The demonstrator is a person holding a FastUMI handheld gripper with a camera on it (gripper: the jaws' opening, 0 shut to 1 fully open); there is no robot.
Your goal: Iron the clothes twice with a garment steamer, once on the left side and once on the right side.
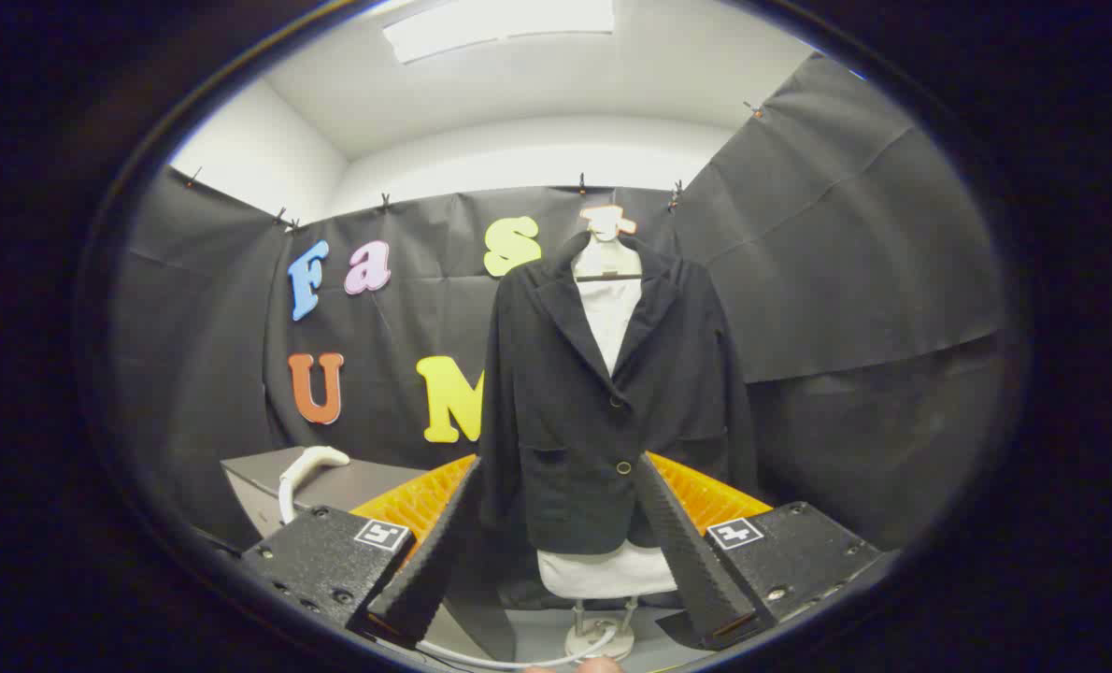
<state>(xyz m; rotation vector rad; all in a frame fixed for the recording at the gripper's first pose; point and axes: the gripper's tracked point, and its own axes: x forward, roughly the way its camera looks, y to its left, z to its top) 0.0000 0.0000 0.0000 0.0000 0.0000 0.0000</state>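
Booth: black cloth walls (846, 252) pinned up under a white ceiling with a lit panel (500, 23).
Hidden: the fingers' bases sit under two dark blocks with square markers; the form's stand is partly covered by the fingers; something pale at the very bottom, below the stand base, is cut off and cannot be told.
Gripper (561, 472): held level, facing the jacket straight on; fingers spread wide apart, gripping nothing, their tips framing the jacket's lower half.
Jacket (593, 393): dark, buttoned, two front pockets, hanging on a white form (609, 313) just beyond the fingertips, centred between them; the form's white hem shows below the jacket.
Stand base (601, 640): round, on the floor between the fingers, a white cord (481, 657) curving past it.
Steamer (306, 470): white handle on a grey table (369, 484), beyond the left finger, well apart from the jacket.
Orange ribbed panel (420, 500): behind both fingers, either side of the jacket.
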